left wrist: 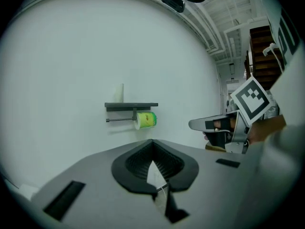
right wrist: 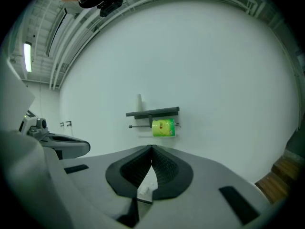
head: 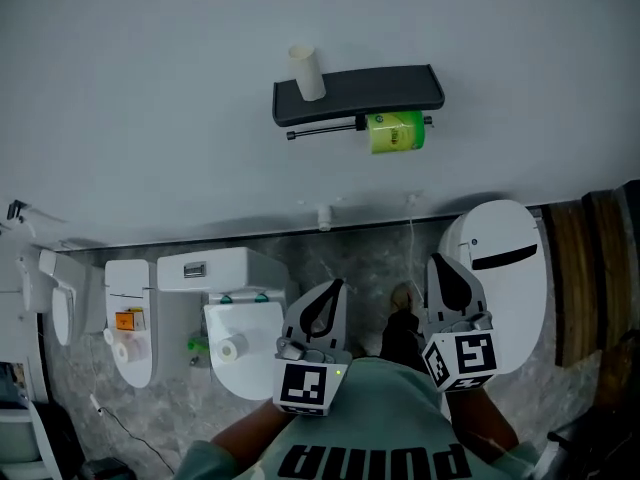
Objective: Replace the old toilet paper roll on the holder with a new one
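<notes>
Since a green roll [head: 397, 132] already hangs at the right end of the bar [head: 322, 131] under the black shelf [head: 380, 90] of the holder, the main swap looks done. This seems to be the new roll, threaded on and sitting just below the shelf. A bare cardboard tube [head: 307, 73] stands upright on the shelf's left end, touching its top. I take that to be the core of the old roll, off the bar but not yet cleared away. If anything is left, it is getting rid of that tube and perhaps unwrapping the green roll, if the green is packaging, which I cannot tell from here.

Both tools are well away from the holder, low in the head view and close to the person's chest. The left gripper [head: 335, 288] has its jaws together with nothing between them. The right gripper [head: 440, 266] is closed the same way and also carries nothing. Each points roughly at the holder across bare wall [head: 150, 118].

Below the holder a white toilet [head: 215, 268] stands on the floor against the wall.
</notes>
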`<state>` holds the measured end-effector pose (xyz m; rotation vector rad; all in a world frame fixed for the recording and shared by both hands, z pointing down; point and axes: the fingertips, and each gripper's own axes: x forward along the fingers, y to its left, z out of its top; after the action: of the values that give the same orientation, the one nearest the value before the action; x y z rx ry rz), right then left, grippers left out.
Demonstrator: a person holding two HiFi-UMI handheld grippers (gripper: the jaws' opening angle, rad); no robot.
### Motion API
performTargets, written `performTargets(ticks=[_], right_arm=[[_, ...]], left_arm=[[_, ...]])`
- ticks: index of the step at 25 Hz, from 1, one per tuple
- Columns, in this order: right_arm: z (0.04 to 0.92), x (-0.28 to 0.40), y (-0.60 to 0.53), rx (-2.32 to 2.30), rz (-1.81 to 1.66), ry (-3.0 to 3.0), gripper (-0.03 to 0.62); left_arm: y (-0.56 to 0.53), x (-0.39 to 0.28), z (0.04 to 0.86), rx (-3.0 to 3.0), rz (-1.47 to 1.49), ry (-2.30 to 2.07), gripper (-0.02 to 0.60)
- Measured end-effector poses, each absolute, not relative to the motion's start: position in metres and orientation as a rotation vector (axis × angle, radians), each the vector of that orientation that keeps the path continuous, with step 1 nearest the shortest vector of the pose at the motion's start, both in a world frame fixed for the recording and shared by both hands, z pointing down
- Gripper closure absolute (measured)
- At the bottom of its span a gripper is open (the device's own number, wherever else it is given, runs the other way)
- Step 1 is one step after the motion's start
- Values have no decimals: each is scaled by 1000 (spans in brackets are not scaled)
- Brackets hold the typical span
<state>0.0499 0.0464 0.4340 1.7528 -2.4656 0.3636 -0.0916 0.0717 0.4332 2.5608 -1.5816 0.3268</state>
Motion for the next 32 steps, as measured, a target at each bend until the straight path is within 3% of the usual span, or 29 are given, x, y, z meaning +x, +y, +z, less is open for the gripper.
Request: performTargets(ticks=[17, 32], right_arm=[[405, 42, 197, 1907, 304, -2321, 585], [402, 123, 316, 1936, 312, -2325, 585]], left_arm=[[188, -98, 405, 2667, 164, -1406, 577], [301, 8, 393, 2760, 193, -1290, 578]])
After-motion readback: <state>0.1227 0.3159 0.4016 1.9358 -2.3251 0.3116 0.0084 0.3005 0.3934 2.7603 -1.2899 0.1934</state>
